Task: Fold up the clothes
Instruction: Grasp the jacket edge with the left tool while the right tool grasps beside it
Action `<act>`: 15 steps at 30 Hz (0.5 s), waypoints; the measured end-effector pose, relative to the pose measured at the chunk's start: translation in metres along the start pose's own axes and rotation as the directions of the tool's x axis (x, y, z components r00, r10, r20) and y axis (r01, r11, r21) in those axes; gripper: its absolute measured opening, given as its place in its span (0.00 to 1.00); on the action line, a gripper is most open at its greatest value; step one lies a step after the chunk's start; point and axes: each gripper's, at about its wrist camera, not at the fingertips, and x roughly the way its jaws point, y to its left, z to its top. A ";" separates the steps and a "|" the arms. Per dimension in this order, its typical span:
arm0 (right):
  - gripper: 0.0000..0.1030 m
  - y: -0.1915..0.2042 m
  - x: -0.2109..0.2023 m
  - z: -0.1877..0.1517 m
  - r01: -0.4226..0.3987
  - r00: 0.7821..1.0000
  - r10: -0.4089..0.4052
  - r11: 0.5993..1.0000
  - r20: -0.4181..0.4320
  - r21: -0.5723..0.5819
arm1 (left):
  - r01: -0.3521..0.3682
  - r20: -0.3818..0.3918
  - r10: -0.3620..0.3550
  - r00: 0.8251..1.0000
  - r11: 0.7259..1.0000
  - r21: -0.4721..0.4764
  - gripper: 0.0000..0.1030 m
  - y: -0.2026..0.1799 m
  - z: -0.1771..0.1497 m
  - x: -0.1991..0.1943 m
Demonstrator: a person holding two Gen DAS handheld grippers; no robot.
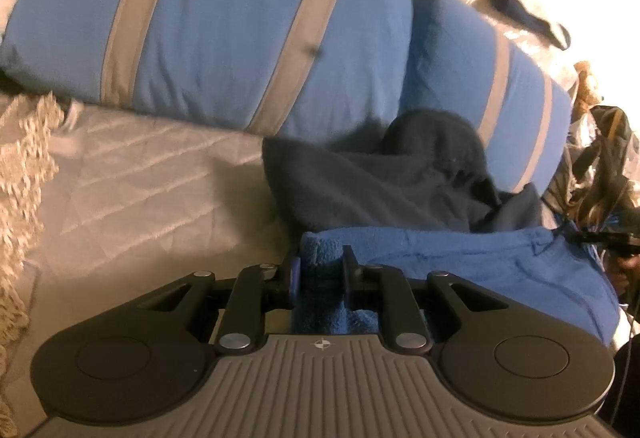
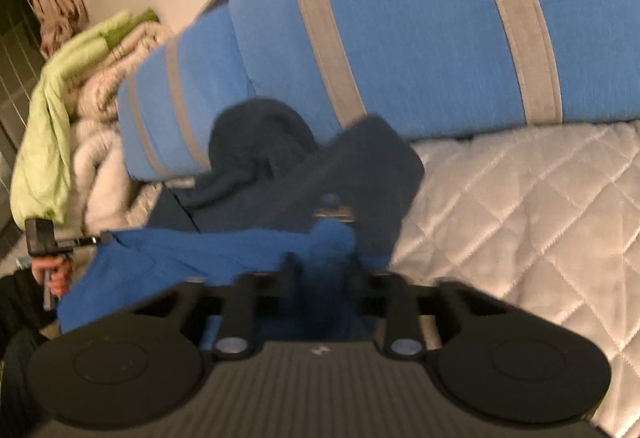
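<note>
Both grippers, left gripper (image 1: 320,270) and right gripper (image 2: 322,270), clamp the blue garment (image 1: 460,262).

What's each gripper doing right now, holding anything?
Left gripper: closed on the blue fleece garment.
Right gripper: closed on the same blue fleece garment, though the view is blurred.

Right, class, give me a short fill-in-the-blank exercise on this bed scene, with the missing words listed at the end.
1. Both grippers are shut on the bright ____ fleece garment.
2. Behind it lies a crumpled dark ____ garment.
3. The big blue pillows carry ____ stripes.
4. The bed cover is stitched in a ____ pattern.

Missing words: blue; navy; grey; diamond
</note>
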 end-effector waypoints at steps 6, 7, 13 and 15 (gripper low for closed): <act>0.11 0.023 -0.033 0.017 0.006 0.989 -0.006 1.000 0.148 0.001 | 0.020 0.102 -0.024 0.995 0.999 0.036 0.17 -0.015 0.029 -0.031; 0.11 0.026 -0.036 0.023 0.011 0.986 -0.010 1.000 0.164 -0.004 | 0.014 0.114 -0.019 0.993 0.999 0.046 0.17 -0.018 0.035 -0.033; 0.11 0.035 -0.026 0.059 0.069 0.974 -0.065 0.998 0.216 -0.008 | -0.044 0.147 0.037 0.989 0.998 0.045 0.17 -0.015 0.072 -0.007; 0.11 0.030 -0.011 0.068 0.097 0.973 -0.097 0.995 0.208 0.009 | -0.076 0.125 0.071 0.990 0.997 0.034 0.17 -0.012 0.076 0.011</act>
